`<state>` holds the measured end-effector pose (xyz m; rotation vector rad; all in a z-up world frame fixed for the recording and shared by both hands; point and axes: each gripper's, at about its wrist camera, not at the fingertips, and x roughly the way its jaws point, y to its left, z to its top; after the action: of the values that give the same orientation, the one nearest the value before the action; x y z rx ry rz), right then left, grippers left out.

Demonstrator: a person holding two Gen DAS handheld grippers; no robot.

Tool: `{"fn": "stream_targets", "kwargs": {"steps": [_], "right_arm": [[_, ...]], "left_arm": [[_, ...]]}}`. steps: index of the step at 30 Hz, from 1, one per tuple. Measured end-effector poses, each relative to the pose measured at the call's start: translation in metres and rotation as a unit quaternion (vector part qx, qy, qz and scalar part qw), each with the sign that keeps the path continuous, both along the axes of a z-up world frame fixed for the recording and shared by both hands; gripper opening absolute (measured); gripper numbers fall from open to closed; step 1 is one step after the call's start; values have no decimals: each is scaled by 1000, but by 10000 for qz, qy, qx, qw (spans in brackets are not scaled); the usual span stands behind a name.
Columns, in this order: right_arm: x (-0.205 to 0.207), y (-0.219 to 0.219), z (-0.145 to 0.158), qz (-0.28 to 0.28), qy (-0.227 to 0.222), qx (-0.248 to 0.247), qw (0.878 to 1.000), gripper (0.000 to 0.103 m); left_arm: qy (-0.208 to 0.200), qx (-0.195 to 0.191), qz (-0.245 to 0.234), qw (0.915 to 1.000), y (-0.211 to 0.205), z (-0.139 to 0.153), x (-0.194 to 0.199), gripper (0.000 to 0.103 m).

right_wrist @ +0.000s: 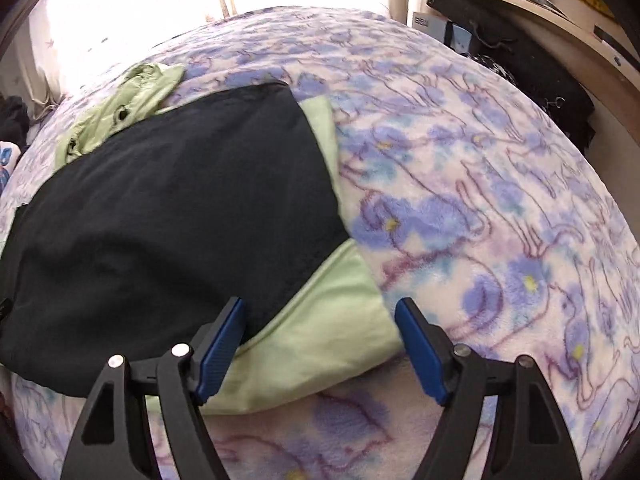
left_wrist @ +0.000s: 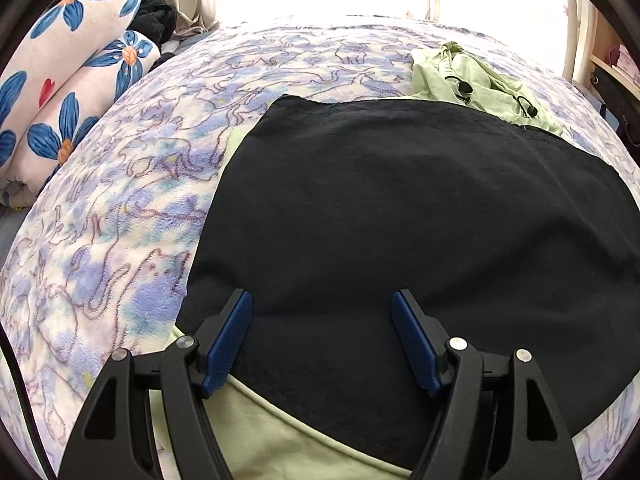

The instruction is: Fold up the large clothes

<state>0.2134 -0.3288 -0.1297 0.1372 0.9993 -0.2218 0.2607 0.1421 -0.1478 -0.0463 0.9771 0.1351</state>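
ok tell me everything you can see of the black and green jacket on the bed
The jacket lies spread flat on the fleecy floral blanket. It looks like thin, matte woven cloth: a broad black panel on top, pale green showing at the near hem and right edge. Its green hood, bunched at the far end, carries black cord toggles. Both the left hand-held gripper and right hand-held gripper hover open above its near edge, gripping nothing.

Fleece blanket [left_wrist: 120,208] (purple-blue print), flowered rolled bedding [left_wrist: 60,80], wooden shelf [right_wrist: 560,12] beside it.
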Motion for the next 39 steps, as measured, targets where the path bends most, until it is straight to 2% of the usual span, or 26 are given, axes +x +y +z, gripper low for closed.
{"fn": "stream_targets", "kwargs": {"steps": [11, 18, 22, 29, 35, 39], "right_arm": [[-2, 20, 33, 293, -436, 147, 9985, 76], [2, 51, 59, 854, -627, 137, 9943, 75], [15, 72, 78, 1187, -730, -25, 9902, 74], [55, 101, 114, 1653, -947, -154, 9816, 74], [93, 120, 144, 1891, -1158, -443, 9741, 74], [130, 125, 162, 1856, -1225, -499, 9737, 74]], "left_arm": [[272, -80, -73, 9996, -3, 13, -3, 71], [215, -60, -350, 9991, -14, 39, -7, 71], [156, 70, -521, 9985, -19, 58, 1, 71], [-45, 423, -830, 9956, -28, 99, 29, 71], [-225, 869, -1205, 9886, -48, 135, 69, 71], [-210, 836, -1264, 9882, -57, 150, 105, 71]]}}
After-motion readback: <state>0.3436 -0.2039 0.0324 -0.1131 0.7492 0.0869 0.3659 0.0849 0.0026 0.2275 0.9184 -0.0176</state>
